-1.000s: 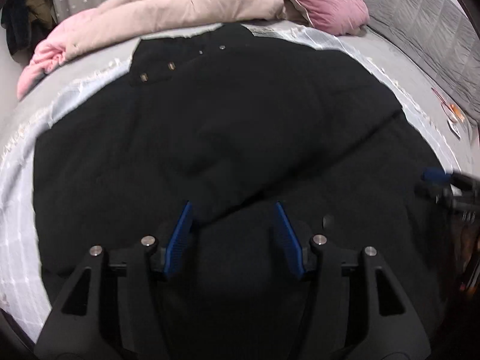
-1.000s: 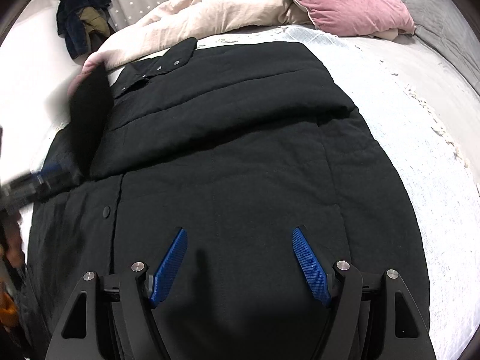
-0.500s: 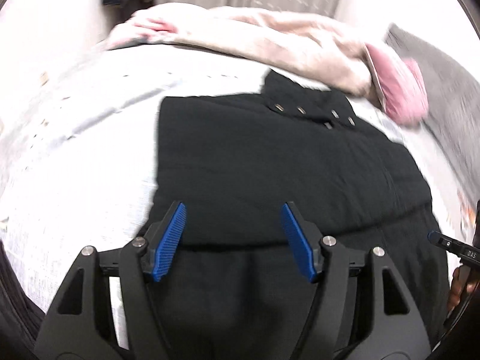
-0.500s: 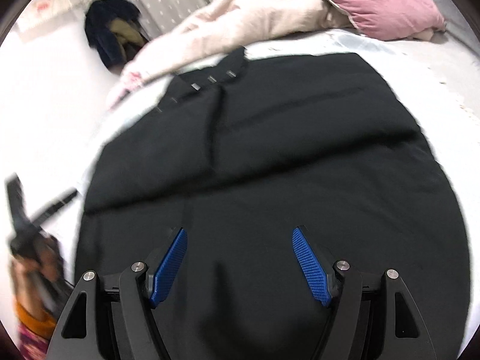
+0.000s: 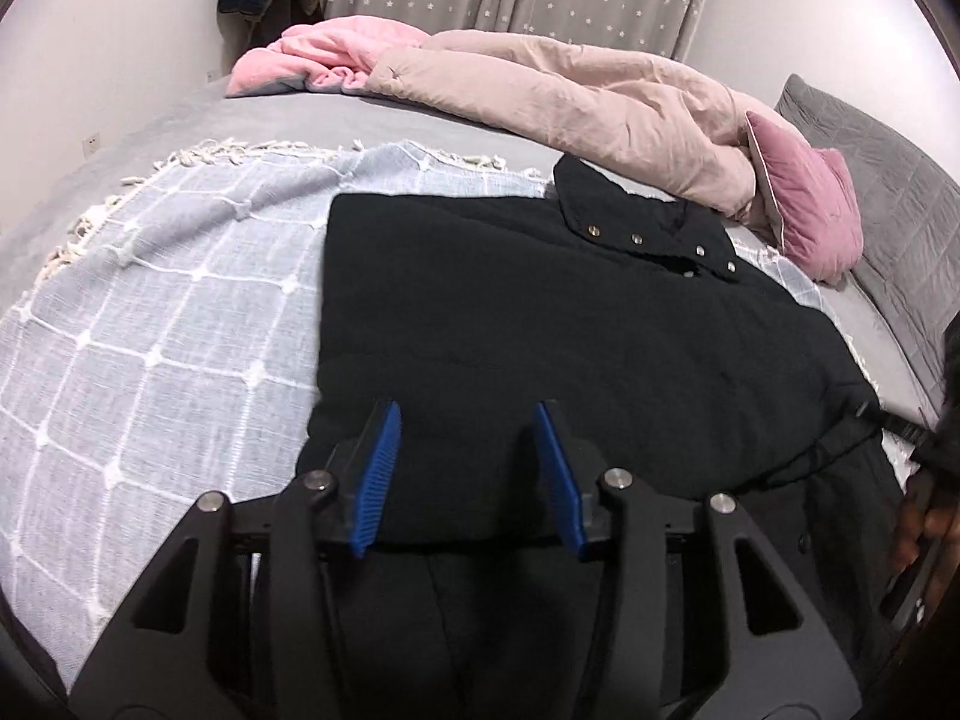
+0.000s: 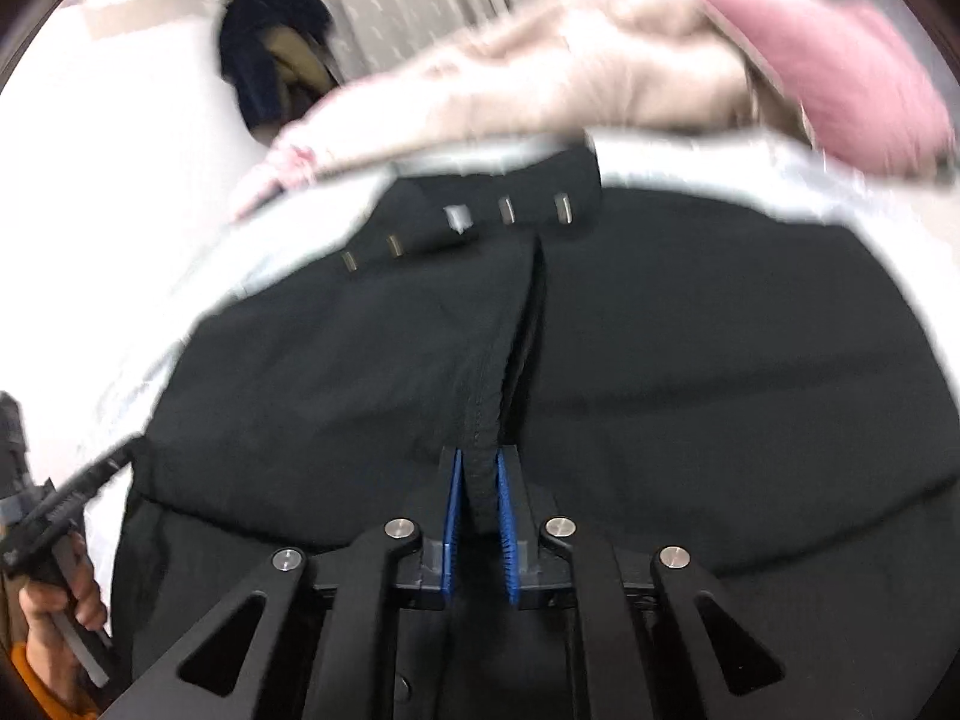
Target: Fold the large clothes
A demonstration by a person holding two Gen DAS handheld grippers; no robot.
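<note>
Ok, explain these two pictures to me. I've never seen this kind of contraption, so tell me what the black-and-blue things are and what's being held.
There is no robot here. A person holds a hand tool in each hand, each with two blue-padded jaws and a wide-angle camera looking forward along them.

One picture comes from the left gripper. Its jaws stand apart over a black coat, holding nothing.

The other comes from the right gripper. It is blurred, but its jaws are clearly pinched shut on an edge of the coat.

The coat lies spread on a pale checked blanket on a bed. Behind it sit a bunched beige duvet and a pink pillow.

At the left edge of the right view you can see the person's hand gripping the other tool.
</note>
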